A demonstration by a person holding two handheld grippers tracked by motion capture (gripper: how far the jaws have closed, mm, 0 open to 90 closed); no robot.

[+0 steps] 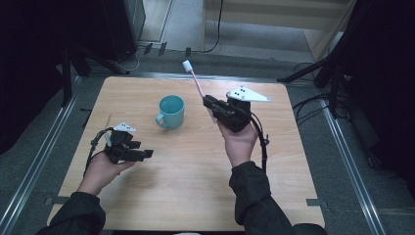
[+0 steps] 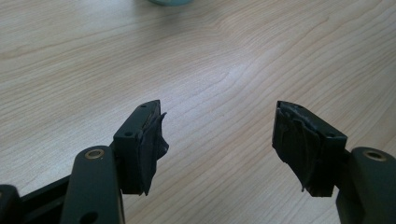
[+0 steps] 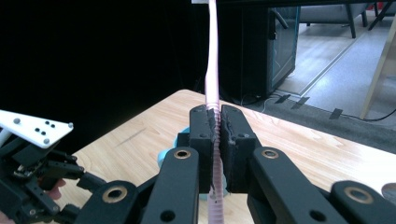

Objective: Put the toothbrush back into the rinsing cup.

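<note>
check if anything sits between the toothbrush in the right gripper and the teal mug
Nothing visible does. The right gripper holds the toothbrush above the table, just right of the mug, whose open mouth is uncovered.

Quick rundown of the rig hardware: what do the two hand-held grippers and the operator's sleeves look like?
Both are black. The left hand-held gripper and right hand-held gripper each carry a pale three-cornered plate with dark dots on top. A black cable trails from the right one. Jaws are blocky, with brass-coloured pivot bushings and worn black pads. Dark sleeves cover both forearms.
</note>
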